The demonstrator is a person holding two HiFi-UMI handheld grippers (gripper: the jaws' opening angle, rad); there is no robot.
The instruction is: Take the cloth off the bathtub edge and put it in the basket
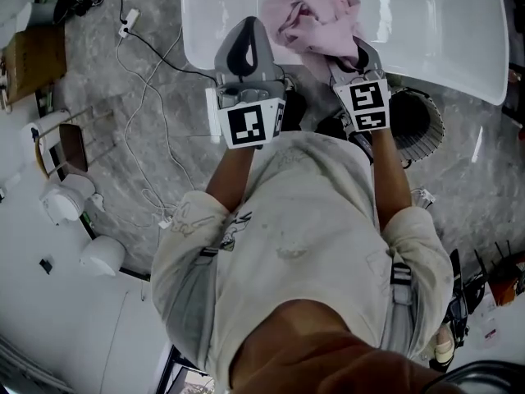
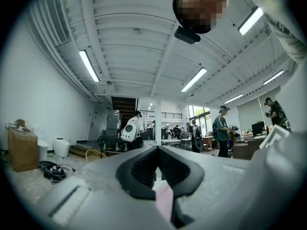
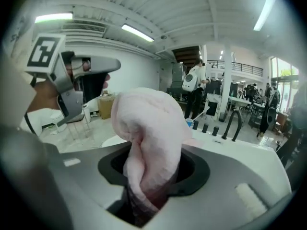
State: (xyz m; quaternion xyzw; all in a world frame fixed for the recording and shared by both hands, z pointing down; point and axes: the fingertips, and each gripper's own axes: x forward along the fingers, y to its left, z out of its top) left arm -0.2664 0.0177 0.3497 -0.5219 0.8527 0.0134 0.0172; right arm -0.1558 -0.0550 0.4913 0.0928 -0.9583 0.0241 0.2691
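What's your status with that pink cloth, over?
Right gripper jaws clamped on cloth above bathtub edge. Left gripper jaws shut on a pink sliver. Basket beside it, nothing seen blocking.

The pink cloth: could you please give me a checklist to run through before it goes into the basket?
1. Grip of the right hand-held gripper on the cloth: ok, the jaws are closed on a thick bunch.
2. Grip of the left hand-held gripper: ok, a pink strip sits between its closed jaws.
3. Cloth fully clear of the bathtub: cannot tell.
4. Location of the basket: ok, it stands close by the right arm, probably within easy reach.
5. Room inside the basket: cannot tell, it is dark inside.
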